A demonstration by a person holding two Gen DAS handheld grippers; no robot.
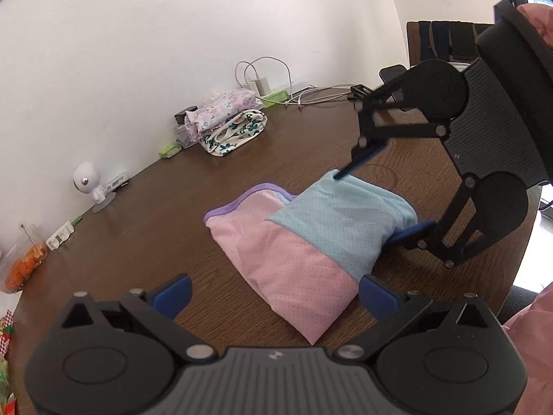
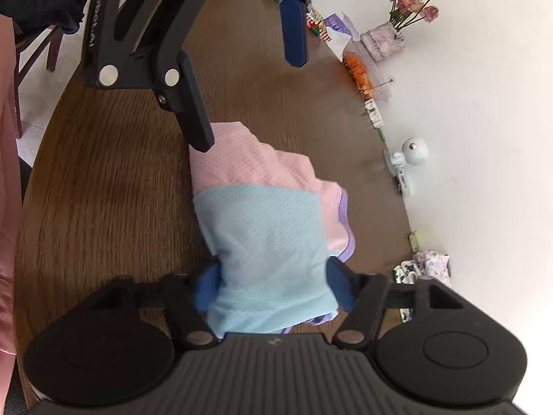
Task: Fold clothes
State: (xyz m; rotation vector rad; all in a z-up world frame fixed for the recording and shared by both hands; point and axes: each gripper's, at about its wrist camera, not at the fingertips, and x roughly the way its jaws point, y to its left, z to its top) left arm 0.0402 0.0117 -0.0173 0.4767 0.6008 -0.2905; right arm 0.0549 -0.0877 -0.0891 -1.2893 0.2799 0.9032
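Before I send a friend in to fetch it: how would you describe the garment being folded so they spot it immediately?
On the dark brown wooden table, look mid-table, between the two black grippers, not at the stack of floral clothes by the white wall. It is the folded dotted mesh garment, half pale pink, half light blue, with a lilac trim edge; nothing else there is plain pastel.

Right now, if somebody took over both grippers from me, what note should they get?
Left gripper: open, empty, at the pink end of the garment.
Right gripper: open, its fingers either side of the garment's blue end, not clamped as far as I can tell.
The garment lies folded into a compact bundle mid-table.
Two folded pieces are stacked by the wall.
Done: the folds look finished.
Left: probably tidy the bundle and move it to the stack.
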